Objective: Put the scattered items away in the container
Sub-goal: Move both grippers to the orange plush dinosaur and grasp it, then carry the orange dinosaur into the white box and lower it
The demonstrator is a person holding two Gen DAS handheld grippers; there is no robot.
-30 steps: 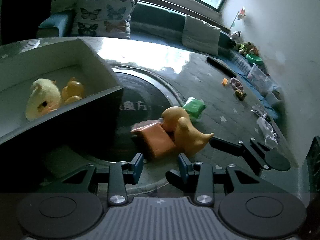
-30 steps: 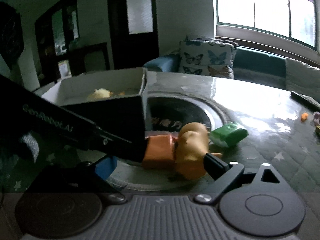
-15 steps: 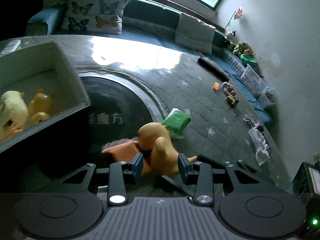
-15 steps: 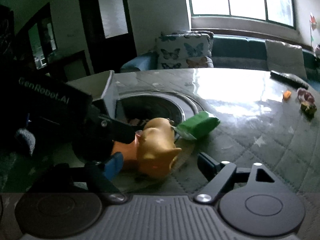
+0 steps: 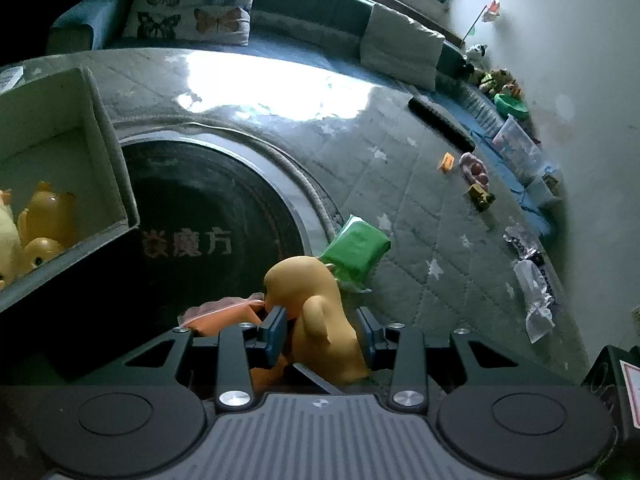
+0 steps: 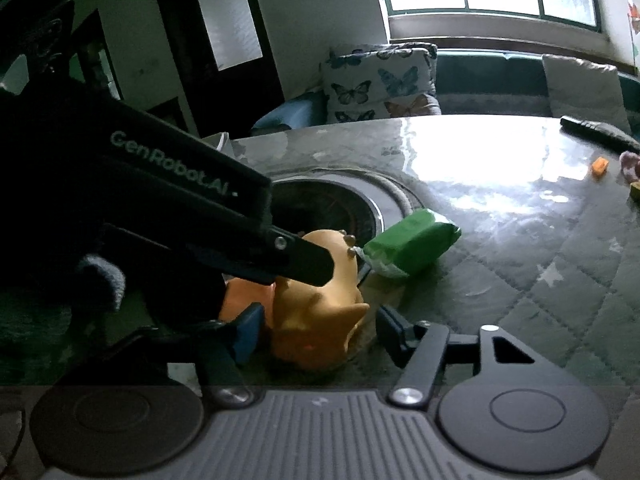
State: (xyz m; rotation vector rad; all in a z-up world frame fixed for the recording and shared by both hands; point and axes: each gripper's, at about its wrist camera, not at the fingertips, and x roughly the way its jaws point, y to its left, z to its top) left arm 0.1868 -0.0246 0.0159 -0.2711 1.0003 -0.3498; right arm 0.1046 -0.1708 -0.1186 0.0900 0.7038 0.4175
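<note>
A yellow rubber duck [image 5: 316, 312] stands on the quilted table beside an orange packet [image 5: 224, 312] and a green packet [image 5: 356, 252]. My left gripper [image 5: 320, 332] is open with the duck between its fingers, the pads close to its sides. In the right wrist view the same duck [image 6: 320, 320] sits between the pads of my right gripper [image 6: 320, 332]. Its jaws are closing, with a gap still on each side. One of the left gripper's fingers [image 6: 304, 260] crosses over the duck's head. The white-walled box [image 5: 100, 140] at left holds two yellow ducks [image 5: 48, 216].
A round black inset [image 5: 208, 216] lies in the table by the box. Farther right lie a black remote [image 5: 440, 124], a small orange piece [image 5: 446, 162], little toys [image 5: 474, 168] and crumpled wrappers [image 5: 532, 292] near the table's edge. A sofa with a butterfly cushion [image 5: 192, 4] stands behind.
My left gripper has slid away from the box until the duck stands between its fingers. The right gripper's jaws have narrowed around the duck, and the left finger now crosses above it.
</note>
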